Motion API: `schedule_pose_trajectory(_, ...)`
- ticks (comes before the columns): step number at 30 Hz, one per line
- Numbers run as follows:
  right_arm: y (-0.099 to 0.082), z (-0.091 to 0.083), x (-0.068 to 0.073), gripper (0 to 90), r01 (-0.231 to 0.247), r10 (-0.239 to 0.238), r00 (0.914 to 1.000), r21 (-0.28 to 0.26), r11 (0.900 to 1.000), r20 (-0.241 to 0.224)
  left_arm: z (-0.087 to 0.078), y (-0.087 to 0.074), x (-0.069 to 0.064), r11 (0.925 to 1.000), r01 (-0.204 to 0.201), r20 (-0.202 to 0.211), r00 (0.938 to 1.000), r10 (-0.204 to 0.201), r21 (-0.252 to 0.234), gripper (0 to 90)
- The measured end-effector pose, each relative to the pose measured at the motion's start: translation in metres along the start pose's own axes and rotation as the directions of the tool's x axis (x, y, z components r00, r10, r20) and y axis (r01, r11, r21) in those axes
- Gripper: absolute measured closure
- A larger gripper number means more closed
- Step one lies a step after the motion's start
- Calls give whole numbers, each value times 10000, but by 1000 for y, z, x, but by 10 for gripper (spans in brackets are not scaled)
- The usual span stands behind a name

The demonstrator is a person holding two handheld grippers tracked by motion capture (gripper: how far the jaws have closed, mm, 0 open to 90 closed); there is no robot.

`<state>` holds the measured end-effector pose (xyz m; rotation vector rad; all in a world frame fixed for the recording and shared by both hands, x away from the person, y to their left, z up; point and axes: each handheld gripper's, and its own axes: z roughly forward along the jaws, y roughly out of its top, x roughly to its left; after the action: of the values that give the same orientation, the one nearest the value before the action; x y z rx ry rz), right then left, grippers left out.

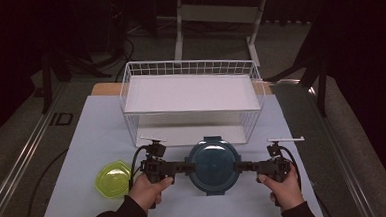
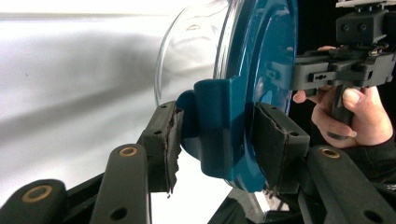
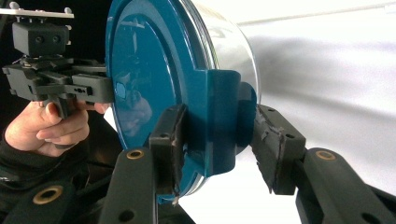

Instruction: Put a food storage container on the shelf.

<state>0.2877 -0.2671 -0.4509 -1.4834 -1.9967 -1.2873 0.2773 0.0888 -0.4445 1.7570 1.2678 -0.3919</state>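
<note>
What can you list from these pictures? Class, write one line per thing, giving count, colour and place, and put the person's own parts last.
Container: one, clear body with a dark teal clip lid, near the front middle of the table, held between both grippers.
Bowl: one, yellow-green, front left of the table.
Wire basket: one, white, with a white shelf, at the back middle of the table.
Table: one, pale grey-white top.
Left gripper: one, black, jaws clamped on the lid's left clip.
Right gripper: one, black, jaws clamped on the lid's right clip.
Hands: two, in dark sleeves, left hand, right hand, at the front edge.
</note>
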Motion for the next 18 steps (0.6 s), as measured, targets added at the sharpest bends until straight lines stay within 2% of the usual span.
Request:
schedule_pose_trajectory(1, 2, 0, 5, 551, 191, -191, 9998, 11, 9998, 39, -1, 1, -1, 10000, -68, -154, 9999, 68, -42, 504)
schedule_pose_trajectory(3, 6, 0, 15, 556, 415, -415, 9988, 23, 9991, 263, -4, 4, 1, 9998, 190, 60, 9998, -189, -93, 495)
schedule_pose_trajectory(5, 12, -1, 16, 560, 56, -55, 10000, -195, 9998, 60, -5, 6, 3, 9991, 377, 190, 9991, -373, -208, 497)
schedule_pose_trajectory(7, 17, -1, 17, 568, 81, -82, 9999, -235, 9997, -57, -6, 8, 6, 9985, 486, 371, 9982, -476, -268, 495)
schedule_pose_trajectory(11, 21, -2, 21, 569, 196, -200, 9997, -277, 9994, -144, -12, 13, 4, 9989, 296, 322, 9991, -284, -363, 495)
schedule_pose_trajectory(18, 34, -7, 37, 567, 538, -555, 9981, -579, 9969, -273, -32, 30, -11, 9980, -86, 171, 9998, 96, -618, 496)
